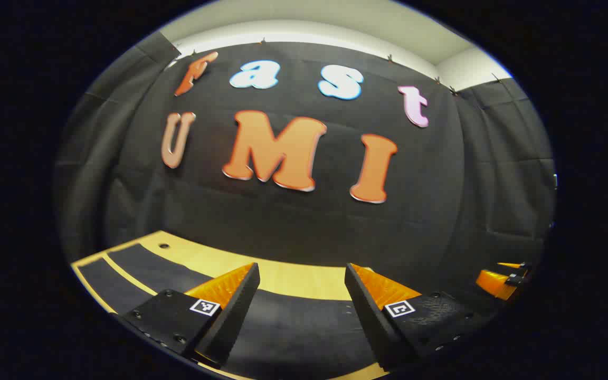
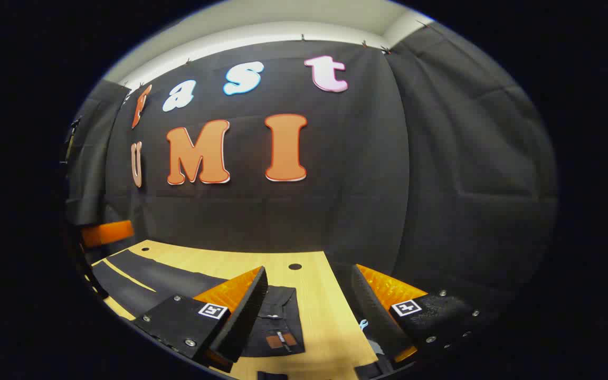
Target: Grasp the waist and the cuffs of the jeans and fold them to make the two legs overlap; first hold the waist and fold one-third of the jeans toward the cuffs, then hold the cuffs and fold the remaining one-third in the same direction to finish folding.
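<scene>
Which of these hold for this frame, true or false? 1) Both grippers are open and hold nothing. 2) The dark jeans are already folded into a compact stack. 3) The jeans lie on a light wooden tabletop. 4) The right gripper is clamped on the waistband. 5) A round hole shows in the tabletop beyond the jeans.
1) True: the left gripper and the right gripper both have their fingers spread with nothing between them.
2) False: the dark jeans lie spread flat, the two legs side by side.
3) True: they rest on the light wooden tabletop.
4) False: the waistband lies on the table below the open fingers, ungripped.
5) True: a round hole shows near the far edge.
</scene>
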`<state>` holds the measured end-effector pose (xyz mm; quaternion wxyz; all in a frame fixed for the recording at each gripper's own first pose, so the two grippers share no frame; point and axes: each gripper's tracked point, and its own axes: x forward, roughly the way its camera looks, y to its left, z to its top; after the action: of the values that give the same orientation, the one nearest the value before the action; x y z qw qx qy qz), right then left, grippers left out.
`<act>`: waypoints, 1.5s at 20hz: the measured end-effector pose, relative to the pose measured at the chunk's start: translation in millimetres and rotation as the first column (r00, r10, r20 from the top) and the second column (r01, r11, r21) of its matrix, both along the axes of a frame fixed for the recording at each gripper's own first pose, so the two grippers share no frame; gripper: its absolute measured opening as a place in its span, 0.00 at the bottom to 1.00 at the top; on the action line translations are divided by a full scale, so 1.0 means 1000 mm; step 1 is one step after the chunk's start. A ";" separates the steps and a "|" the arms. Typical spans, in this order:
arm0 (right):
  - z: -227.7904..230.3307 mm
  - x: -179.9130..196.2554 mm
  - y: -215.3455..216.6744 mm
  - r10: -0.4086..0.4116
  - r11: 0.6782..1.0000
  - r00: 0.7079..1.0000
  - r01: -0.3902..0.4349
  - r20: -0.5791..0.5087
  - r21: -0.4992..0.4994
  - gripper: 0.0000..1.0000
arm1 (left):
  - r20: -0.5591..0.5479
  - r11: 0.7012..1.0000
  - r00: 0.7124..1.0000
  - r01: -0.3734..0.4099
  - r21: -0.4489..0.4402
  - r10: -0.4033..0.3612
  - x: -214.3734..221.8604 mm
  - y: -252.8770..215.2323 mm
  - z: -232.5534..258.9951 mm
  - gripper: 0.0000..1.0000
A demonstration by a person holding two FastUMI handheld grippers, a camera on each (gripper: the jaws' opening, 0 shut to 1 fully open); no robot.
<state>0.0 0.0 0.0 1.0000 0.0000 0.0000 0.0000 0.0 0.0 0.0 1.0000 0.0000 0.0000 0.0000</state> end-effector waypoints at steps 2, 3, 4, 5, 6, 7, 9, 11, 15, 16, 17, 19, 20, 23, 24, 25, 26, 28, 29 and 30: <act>0.024 -0.019 0.038 -0.021 1.000 0.999 0.020 0.041 0.022 0.97 | 0.026 1.000 1.000 -0.003 0.021 0.003 -0.015 0.068 0.031 0.98; 0.030 -0.027 0.054 -0.041 0.999 0.998 0.039 0.050 0.033 0.97 | 0.032 1.000 0.999 0.005 0.030 -0.006 -0.025 0.097 0.042 0.98; 0.032 -0.035 0.070 -0.062 0.997 0.997 0.060 0.053 0.041 1.00 | 0.043 0.999 0.999 0.018 0.040 -0.020 -0.034 0.125 0.054 0.98; 0.036 -0.044 0.083 -0.085 0.995 0.995 0.082 0.060 0.050 0.97 | 0.054 0.998 0.998 0.025 0.054 -0.028 -0.041 0.152 0.064 0.95; 0.041 -0.052 0.097 -0.105 0.993 0.992 0.101 0.068 0.063 1.00 | 0.063 0.997 0.997 0.027 0.076 -0.032 -0.051 0.177 0.075 0.98; 0.044 -0.059 0.109 -0.122 0.990 0.990 0.117 0.065 0.082 0.97 | 0.061 0.995 0.998 0.021 0.099 -0.027 -0.058 0.199 0.081 0.94; 0.041 -0.073 0.138 -0.111 0.990 0.993 0.107 0.032 0.095 1.00 | 0.037 0.996 0.999 0.012 0.093 -0.015 -0.071 0.234 0.087 0.97; 0.044 -0.083 0.156 -0.090 0.992 0.996 0.088 0.022 0.094 1.00 | 0.038 0.998 0.999 0.026 0.057 -0.029 -0.085 0.247 0.103 0.97; 0.050 -0.089 0.171 -0.049 0.989 0.999 0.051 -0.014 0.137 0.97 | 0.062 0.999 0.997 0.036 0.006 -0.036 -0.093 0.250 0.138 0.99; 0.054 -0.088 0.171 -0.041 0.990 0.999 0.041 -0.005 0.138 0.97 | 0.074 1.000 0.997 0.027 0.005 -0.027 -0.095 0.251 0.148 0.97; 0.058 -0.085 0.167 -0.041 0.990 0.999 0.039 0.006 0.133 0.97 | 0.091 1.000 0.996 0.018 -0.004 -0.017 -0.094 0.252 0.157 0.96; 0.061 -0.074 0.161 -0.020 0.991 1.000 0.018 0.010 0.130 1.00 | 0.110 1.000 0.994 -0.009 -0.024 0.011 -0.096 0.256 0.167 0.94; 0.063 -0.068 0.161 0.002 0.991 1.000 -0.004 0.010 0.137 1.00 | 0.115 0.999 0.992 -0.043 -0.013 0.044 -0.097 0.260 0.169 0.94; 0.061 -0.037 0.155 0.098 0.983 0.995 -0.091 -0.034 0.161 1.00 | 0.143 0.988 0.982 -0.136 0.077 0.124 -0.099 0.271 0.166 0.94; 0.057 -0.025 0.156 0.140 0.978 0.988 -0.128 -0.063 0.164 0.97 | 0.139 0.987 0.982 -0.141 0.081 0.129 -0.100 0.269 0.162 0.94; 0.050 -0.016 0.151 0.168 0.975 0.980 -0.149 -0.104 0.167 0.96 | 0.119 0.986 0.983 -0.152 0.070 0.143 -0.101 0.269 0.150 0.94; 0.049 -0.007 0.143 0.175 0.974 0.978 -0.155 -0.112 0.166 1.00 | 0.106 0.985 0.981 -0.167 0.049 0.162 -0.099 0.273 0.139 0.96; 0.043 0.006 0.132 0.156 0.977 0.979 -0.133 -0.134 0.164 0.97 | 0.049 0.978 0.977 -0.207 0.001 0.207 -0.091 0.285 0.116 0.94; 0.040 0.010 0.132 0.146 0.979 0.979 -0.122 -0.145 0.163 1.00 | 0.022 0.977 0.976 -0.214 -0.014 0.215 -0.084 0.292 0.103 0.97; 0.035 0.013 0.134 0.135 0.981 0.979 -0.110 -0.154 0.160 0.98 | -0.003 0.978 0.978 -0.207 -0.029 0.207 -0.078 0.298 0.093 0.98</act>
<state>12.7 133.7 35.2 0.9918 0.0755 0.0826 0.0618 -78.2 297.5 92.9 0.9945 -0.0144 0.0000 0.1039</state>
